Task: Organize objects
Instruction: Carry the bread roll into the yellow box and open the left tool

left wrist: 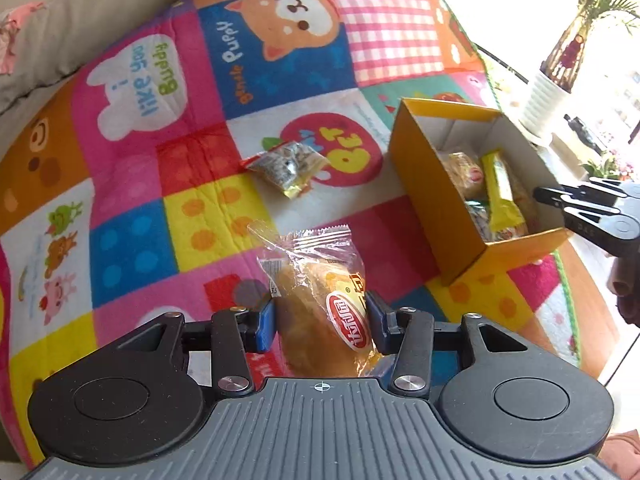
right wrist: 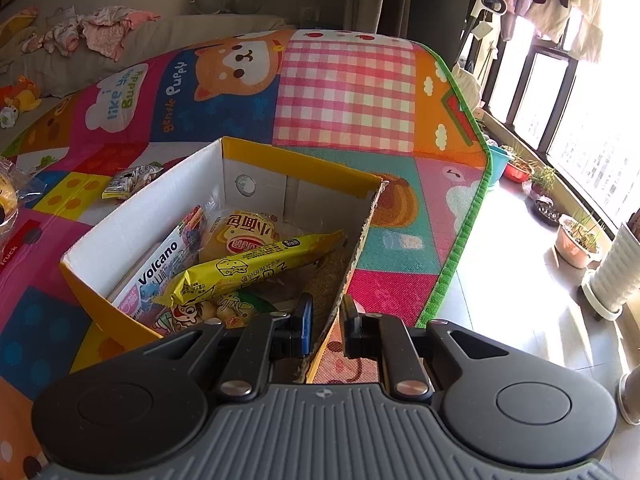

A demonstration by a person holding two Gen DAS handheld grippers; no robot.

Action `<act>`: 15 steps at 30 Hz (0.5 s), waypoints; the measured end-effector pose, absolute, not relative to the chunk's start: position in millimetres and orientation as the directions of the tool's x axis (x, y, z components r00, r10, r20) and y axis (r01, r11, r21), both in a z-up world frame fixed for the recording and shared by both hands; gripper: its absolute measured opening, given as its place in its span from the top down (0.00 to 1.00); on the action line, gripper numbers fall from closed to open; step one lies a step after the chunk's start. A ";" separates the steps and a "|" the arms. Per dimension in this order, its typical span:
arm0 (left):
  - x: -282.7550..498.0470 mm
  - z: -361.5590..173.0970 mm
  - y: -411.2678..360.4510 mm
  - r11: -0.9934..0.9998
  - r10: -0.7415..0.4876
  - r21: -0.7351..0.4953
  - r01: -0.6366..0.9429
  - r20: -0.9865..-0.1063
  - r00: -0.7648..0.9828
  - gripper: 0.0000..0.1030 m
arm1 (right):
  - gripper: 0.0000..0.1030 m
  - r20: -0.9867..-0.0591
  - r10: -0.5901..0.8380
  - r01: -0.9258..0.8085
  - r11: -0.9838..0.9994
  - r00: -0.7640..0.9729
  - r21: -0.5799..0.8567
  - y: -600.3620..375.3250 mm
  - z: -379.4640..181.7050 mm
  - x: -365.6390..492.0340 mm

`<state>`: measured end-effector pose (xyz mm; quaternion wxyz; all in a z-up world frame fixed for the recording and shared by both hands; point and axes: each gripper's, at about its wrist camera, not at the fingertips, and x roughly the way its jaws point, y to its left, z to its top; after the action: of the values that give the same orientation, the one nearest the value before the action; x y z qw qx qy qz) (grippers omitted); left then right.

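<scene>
Closest to the left camera, the left tool (left wrist: 321, 320) is closed on a wrapped bread roll (left wrist: 320, 300), its blue pads pressing both sides of the packet, which sits low over the play mat (left wrist: 132, 184), to the left of the yellow box (left wrist: 424, 168) and nearer the camera. The right tool (right wrist: 323, 326) pinches the box's near-right wall between its fingers, apparently steadying it. Inside the box lie another bread packet (right wrist: 244, 236), a long yellow snack bar (right wrist: 256, 268) and a Volcano packet (right wrist: 160, 268). A small snack bag (left wrist: 286, 166) rests on the mat left of the box. The step in hand looks like carrying the roll; next it needs lifting over the box's left wall and releasing inside, then fetching the small bag.
</scene>
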<state>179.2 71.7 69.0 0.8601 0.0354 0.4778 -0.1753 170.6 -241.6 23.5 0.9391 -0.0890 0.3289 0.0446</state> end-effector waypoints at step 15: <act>199.6 177.7 12.9 0.794 -0.604 -0.381 0.473 -0.572 0.555 0.52 | 0.86 -0.611 0.034 -0.141 0.982 0.791 -0.128 -242.3 24.1 164.9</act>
<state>199.6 12.9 177.7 0.8769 -0.0917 0.3582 -0.3072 164.9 -242.3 24.2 0.9427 -0.0834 0.3198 0.0463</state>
